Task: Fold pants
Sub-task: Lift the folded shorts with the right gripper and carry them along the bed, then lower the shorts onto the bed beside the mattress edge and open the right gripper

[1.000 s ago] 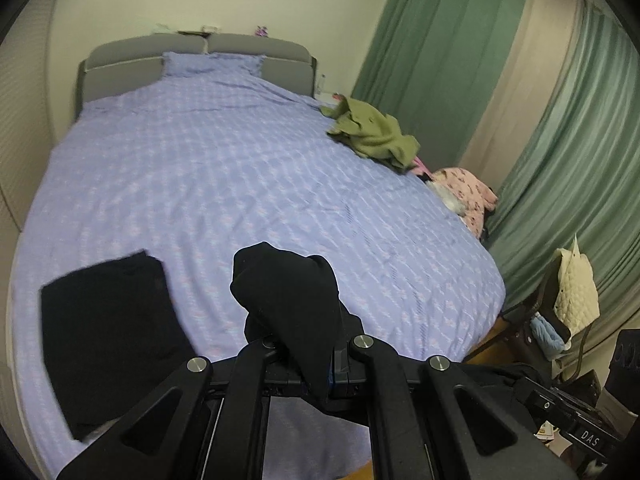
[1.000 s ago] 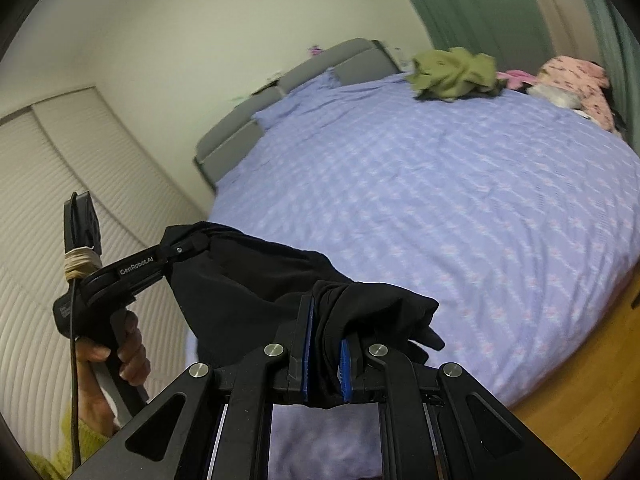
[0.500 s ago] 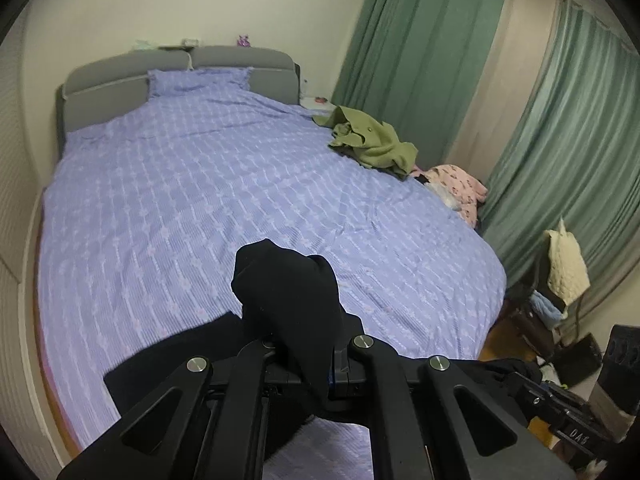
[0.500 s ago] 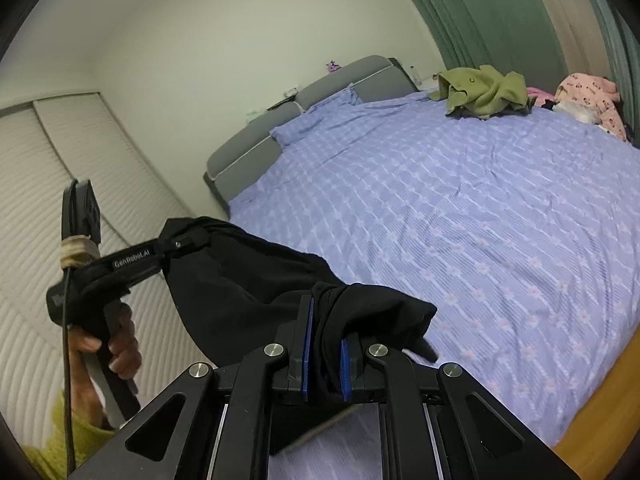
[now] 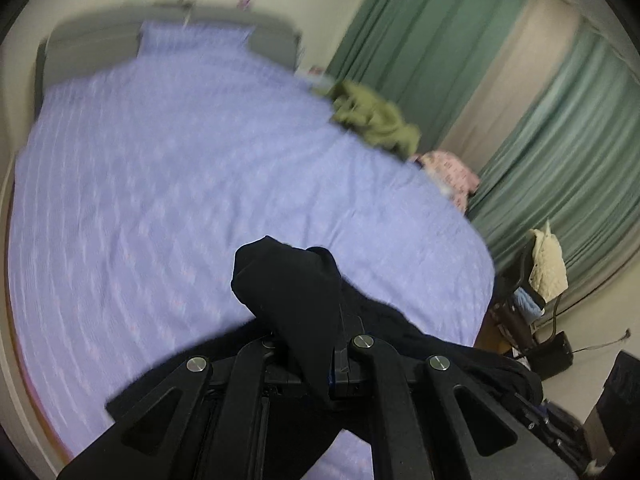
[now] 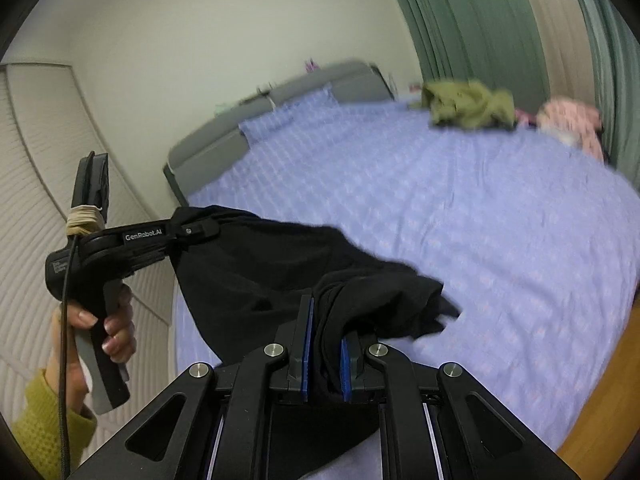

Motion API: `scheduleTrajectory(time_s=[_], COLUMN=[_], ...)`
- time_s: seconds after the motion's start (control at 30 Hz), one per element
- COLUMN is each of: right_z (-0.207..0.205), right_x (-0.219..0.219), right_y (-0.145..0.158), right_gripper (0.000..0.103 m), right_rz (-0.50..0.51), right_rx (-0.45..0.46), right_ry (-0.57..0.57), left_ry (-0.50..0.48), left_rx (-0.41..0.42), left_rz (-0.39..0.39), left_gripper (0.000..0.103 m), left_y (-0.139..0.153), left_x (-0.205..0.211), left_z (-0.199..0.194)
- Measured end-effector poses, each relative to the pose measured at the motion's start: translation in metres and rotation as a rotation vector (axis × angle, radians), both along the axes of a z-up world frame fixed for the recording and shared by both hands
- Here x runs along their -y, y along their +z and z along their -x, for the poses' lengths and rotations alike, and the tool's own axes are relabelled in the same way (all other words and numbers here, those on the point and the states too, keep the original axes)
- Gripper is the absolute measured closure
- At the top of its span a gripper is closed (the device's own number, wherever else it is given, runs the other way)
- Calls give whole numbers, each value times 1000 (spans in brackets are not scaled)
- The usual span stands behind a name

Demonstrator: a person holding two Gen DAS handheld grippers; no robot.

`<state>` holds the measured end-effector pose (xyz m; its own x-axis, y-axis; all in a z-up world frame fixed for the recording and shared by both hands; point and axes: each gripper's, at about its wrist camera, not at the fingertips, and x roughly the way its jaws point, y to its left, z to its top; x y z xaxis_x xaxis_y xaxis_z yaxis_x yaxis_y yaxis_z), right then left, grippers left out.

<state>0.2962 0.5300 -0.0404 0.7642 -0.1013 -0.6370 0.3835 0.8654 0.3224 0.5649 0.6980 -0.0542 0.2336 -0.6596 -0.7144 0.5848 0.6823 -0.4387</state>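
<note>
The black pants hang in the air between both grippers, over the near edge of the bed. My right gripper is shut on a bunched end of the cloth, held between its blue pads. In the right wrist view my left gripper is at the left, shut on the other end, with a hand in a yellow sleeve on its handle. In the left wrist view a fold of the pants bulges over the shut left gripper and hides its fingertips.
The bed has a lilac patterned cover, a grey headboard and a pillow. An olive garment and a pink one lie at its far right edge. Green curtains hang behind. A chair with a cream jacket stands right.
Both grippers have swung sideways along the bed's near edge with the pants held between them. The part of the pants that lay on the cover at the left now hangs below the grippers.
</note>
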Motion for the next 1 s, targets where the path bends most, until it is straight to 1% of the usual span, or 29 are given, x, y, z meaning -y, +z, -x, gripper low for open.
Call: scheduleTrajectory(time_s=[0.03,0.1,0.13,0.17,0.23,0.33,0.4,0.5,0.57,0.67,0.7,0.77,0.8,0.83,0.97,1.0], right_z=[-5,-11,-17,-21,-26,-29,-33,-38,-33,-31,-31,-28,-27,-27,-30,-31], right_x=[-9,-26,-37,-43,-58,-76,-82,-91,-98,-106,-110,-117,-120,-123,-134,-135], right_y=[-19,-47,-73,-90,-128,-153,-160,-172,-187,-212,-218,-232,-238,-242,-256,-258], right_gripper=[91,91,91,91,91,91,91,91,91,91,91,91,91,91,91,91], right_rz=[-40,-73,-110,-153,-258,-289,-305,-385,-452,-547,-561,-564,-563,-561,-545,-545], right_rx=[-27,-94,-152,-195,-277,-331,-351,-393,-427,-489,-507,-542,-556,-569,-613,-619], right_ry=[6,13,34,49,78,103,108,88,54,12,8,-1,0,-2,-1,-2], left_ry=[11,22,34,36,45,55,62,79,93,96,97,104,111,117,157,171], left_rx=[-36,-93,-129,-158,-203,-215,-216,-218,-233,-256,-261,-268,-269,-268,-246,-237], left_rz=[-24,-82,-128,-156,-170,-174,-179,-192,-202,-241,-256,-291,-303,-310,-352,-365], left_gripper=[95,95,95,95,95,95,95,94,94,92,91,85,84,80,73,73], left_y=[-19,-55,-77,-94,-117,-131,-136,-143,-154,-173,-178,-189,-193,-197,-206,-208], left_x=[-6,-17,-24,-29,-42,-59,-67,-77,-87,-97,-98,-101,-103,-105,-117,-120], left_z=[-4,-9,-12,-13,-12,-12,-14,-18,-22,-25,-25,-26,-26,-26,-32,-34])
